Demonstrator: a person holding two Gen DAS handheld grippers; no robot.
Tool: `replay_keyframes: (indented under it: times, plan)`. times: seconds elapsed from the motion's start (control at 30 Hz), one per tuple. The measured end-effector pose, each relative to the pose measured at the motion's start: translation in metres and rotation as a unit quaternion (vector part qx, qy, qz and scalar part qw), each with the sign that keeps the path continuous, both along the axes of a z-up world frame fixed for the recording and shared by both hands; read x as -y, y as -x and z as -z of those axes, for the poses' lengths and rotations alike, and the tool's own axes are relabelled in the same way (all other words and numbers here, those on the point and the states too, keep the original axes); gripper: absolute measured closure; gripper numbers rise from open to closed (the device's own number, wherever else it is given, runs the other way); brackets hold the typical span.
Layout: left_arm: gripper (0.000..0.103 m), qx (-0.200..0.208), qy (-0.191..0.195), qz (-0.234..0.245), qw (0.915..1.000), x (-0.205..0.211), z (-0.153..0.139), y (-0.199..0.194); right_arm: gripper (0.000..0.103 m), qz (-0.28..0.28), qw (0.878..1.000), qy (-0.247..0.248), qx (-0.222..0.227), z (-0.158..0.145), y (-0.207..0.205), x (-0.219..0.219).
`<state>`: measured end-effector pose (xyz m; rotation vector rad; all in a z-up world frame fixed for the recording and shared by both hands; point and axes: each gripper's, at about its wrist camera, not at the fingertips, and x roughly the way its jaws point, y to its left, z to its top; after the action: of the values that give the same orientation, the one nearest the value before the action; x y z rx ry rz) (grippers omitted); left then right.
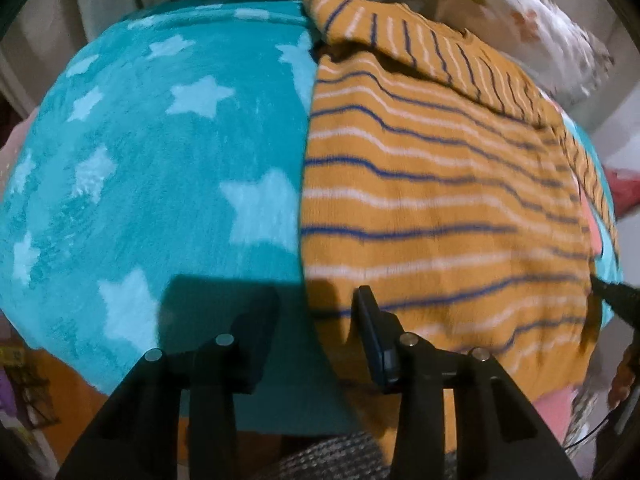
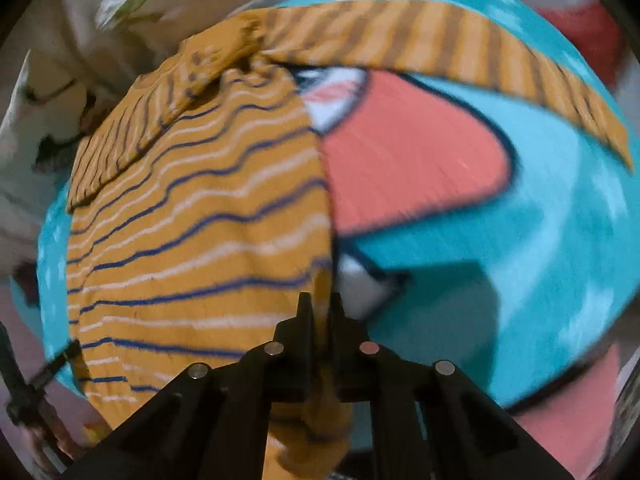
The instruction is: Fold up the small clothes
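Surface: a teal fleece blanket with pale stars, soft and napped, with a coral and white printed figure on it in the right wrist view. Floral bedding lies beyond, blurred.

Right gripper: fingers together, clamped on the right side edge of the striped sweater, near the hem. Orange knit runs between the jaws and bunches below them. Ahead of the fingertips that edge runs straight up to the shoulder. One sleeve stretches out beyond and right of the fingers across the blanket.

Left gripper: fingers apart, nothing between them. They hover astride the sweater's left side edge, left finger over bare blanket, right finger over the knit near the hem. Contact with the cloth: cannot tell. The other sleeve lies folded in across the chest, ahead and right of the fingers.

Sweater position: flat on the blanket, hem nearest both grippers, neck far.

Handling, judged: light, limp knit, no stiffness; it will sag and drape from any single hold. Stretchy, so a hard pull distorts the edge. The fleece nap probably drags on it, so lift rather than slide. It is not fragile, though the knit loops could snag on a fingertip.

Grip point, judged: the ribbed hem corner on the left side, matching the right hold, pinching both layers.
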<state>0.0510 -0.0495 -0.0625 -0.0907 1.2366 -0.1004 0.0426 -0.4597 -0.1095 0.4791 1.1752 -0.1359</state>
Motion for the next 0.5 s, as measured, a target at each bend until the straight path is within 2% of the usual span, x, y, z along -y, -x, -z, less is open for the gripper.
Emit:
replay_keyframes:
  times: [0.07, 0.17, 0.3, 0.37, 0.4, 0.5]
  plan:
    - [0.064, -0.001, -0.009, 0.013, 0.9999, 0.0, -0.001, 0.009, 0.095, 0.018, 1.0, -0.012, 0.004, 0.002, 0.015, 0.008]
    - [0.063, 0.003, 0.001, 0.028, 0.9996, 0.0, -0.011, 0.019, 0.094, 0.044, 0.999, -0.028, 0.017, -0.005, 0.032, 0.015]
    - [0.051, 0.033, 0.004, 0.032, 0.9989, 0.005, -0.032, 0.019, 0.088, 0.105, 0.993, -0.012, 0.057, -0.026, 0.048, 0.037]
    - [0.047, 0.041, 0.009, 0.028, 0.9987, 0.008, -0.038, 0.016, 0.069, 0.142, 0.987, -0.016, 0.074, -0.031, 0.053, 0.056]
    - [0.046, 0.045, 0.009, 0.024, 0.9987, 0.009, -0.041, 0.015, 0.066, 0.17, 0.981, -0.027, 0.085, -0.031, 0.057, 0.075]
    - [0.045, 0.051, 0.002, 0.003, 0.9987, 0.007, -0.046, 0.013, 0.065, 0.243, 0.964, -0.052, 0.099, -0.022, 0.061, 0.119]
